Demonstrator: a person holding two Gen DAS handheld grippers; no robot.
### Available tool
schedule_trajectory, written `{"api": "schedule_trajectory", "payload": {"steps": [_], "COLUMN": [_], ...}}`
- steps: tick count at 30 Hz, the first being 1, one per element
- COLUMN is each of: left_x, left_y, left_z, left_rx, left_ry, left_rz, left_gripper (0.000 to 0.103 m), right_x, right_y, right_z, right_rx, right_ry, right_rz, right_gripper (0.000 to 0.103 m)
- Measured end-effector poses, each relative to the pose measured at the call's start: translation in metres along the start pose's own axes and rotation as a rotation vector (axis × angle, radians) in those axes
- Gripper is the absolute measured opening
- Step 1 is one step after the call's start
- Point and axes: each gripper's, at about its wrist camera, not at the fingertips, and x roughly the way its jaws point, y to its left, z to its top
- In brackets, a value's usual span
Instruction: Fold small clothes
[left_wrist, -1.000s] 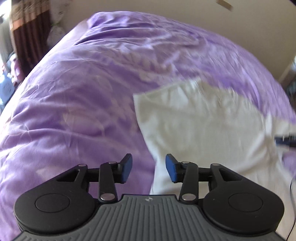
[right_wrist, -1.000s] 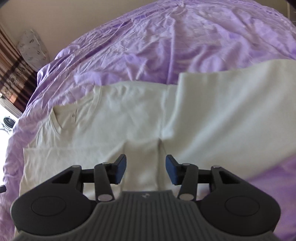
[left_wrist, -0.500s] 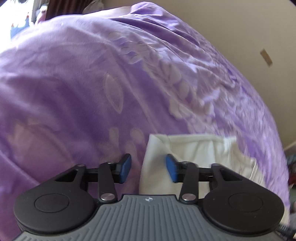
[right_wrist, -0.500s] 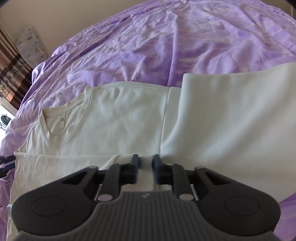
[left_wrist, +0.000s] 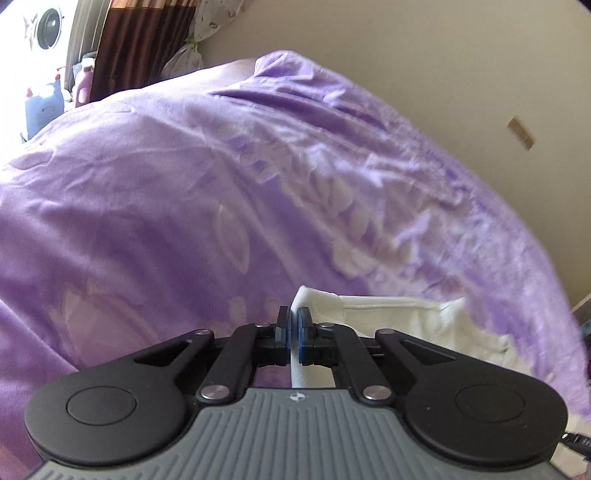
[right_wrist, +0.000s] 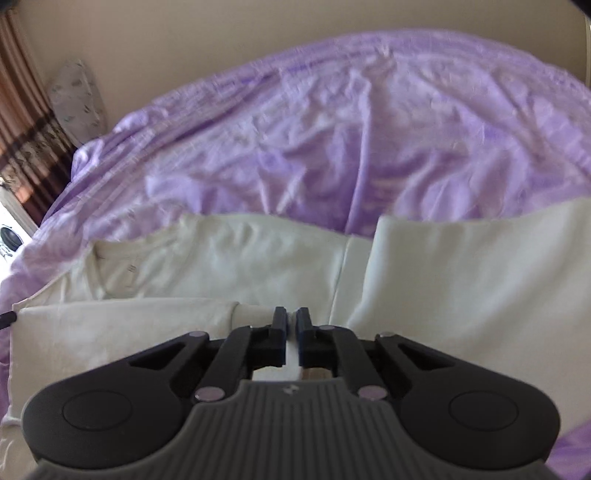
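A white T-shirt (right_wrist: 236, 269) lies spread on a purple bedspread (right_wrist: 332, 140), its neckline at the left and one side folded over at the right in the right wrist view. My right gripper (right_wrist: 290, 317) is shut on the shirt's near edge, with white cloth pinched between the blue pads. In the left wrist view only a corner of the T-shirt (left_wrist: 391, 314) shows. My left gripper (left_wrist: 294, 317) is shut on that corner, and a strip of white fabric runs up between its pads.
The purple bedspread (left_wrist: 184, 221) fills most of both views and is wrinkled. A beige wall (left_wrist: 443, 55) runs behind the bed. Brown curtains (left_wrist: 144, 33) and a bright window area stand at the far left. A patterned bag (right_wrist: 77, 99) leans against the wall.
Both grippers have gone from open to shut on the shirt. The left one moved to the shirt's corner and rolled; the right one closed on the near edge with little travel.
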Motion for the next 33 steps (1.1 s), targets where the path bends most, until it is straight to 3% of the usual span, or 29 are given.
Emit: {"api": "schedule_trajectory", "payload": {"steps": [2, 4, 8, 10, 13, 15, 18, 19, 21, 22, 27, 30, 33], "left_x": [-0.001, -0.007, -0.029, -0.043, -0.057, -0.062, -0.064, -0.063, -0.058, -0.055, -0.05, -0.05, -0.056], "left_y": [0.0, 0.005, 0.0, -0.007, -0.019, -0.025, -0.026, -0.026, -0.028, -0.028, -0.028, -0.033, -0.038], "left_z": [0.001, 0.001, -0.004, -0.014, -0.034, -0.047, -0.065, -0.07, -0.08, -0.084, -0.092, -0.094, -0.097], "left_rx": [0.003, 0.007, 0.115, 0.172, 0.255, 0.276, 0.271, 0.285, 0.333, 0.342, 0.385, 0.414, 0.462], "left_ry": [-0.024, -0.005, 0.076, 0.121, 0.213, 0.274, 0.321, 0.324, 0.339, 0.353, 0.37, 0.376, 0.388], "left_rz": [0.069, 0.057, 0.014, -0.014, -0.057, -0.067, -0.08, -0.059, -0.008, 0.005, 0.057, 0.079, 0.112], "left_gripper": [0.008, 0.008, 0.009, 0.018, 0.032, 0.036, 0.038, 0.034, 0.019, 0.016, 0.014, 0.014, 0.015], "right_x": [0.008, 0.005, -0.011, -0.015, -0.016, -0.013, -0.013, -0.015, -0.019, -0.022, -0.027, -0.031, -0.049], "right_y": [-0.003, -0.006, -0.013, -0.015, -0.013, -0.016, -0.024, -0.025, -0.027, -0.026, -0.03, -0.048, -0.05], "right_z": [-0.002, -0.004, -0.011, -0.017, -0.029, -0.037, -0.044, -0.046, -0.047, -0.048, -0.052, -0.057, -0.053], "right_rx": [0.023, 0.029, 0.066, 0.092, 0.115, 0.144, 0.212, 0.226, 0.236, 0.234, 0.163, 0.226, 0.206], "right_ry": [0.01, 0.011, 0.034, 0.064, 0.116, 0.133, 0.13, 0.123, 0.11, 0.106, 0.12, 0.13, 0.109], "right_rz": [-0.046, -0.061, -0.007, 0.028, 0.025, 0.023, 0.066, 0.066, 0.068, 0.064, -0.056, -0.024, -0.025], "right_gripper": [0.009, 0.021, 0.027, 0.04, 0.043, 0.04, 0.006, 0.002, 0.0, 0.0, 0.0, 0.0, 0.0]}}
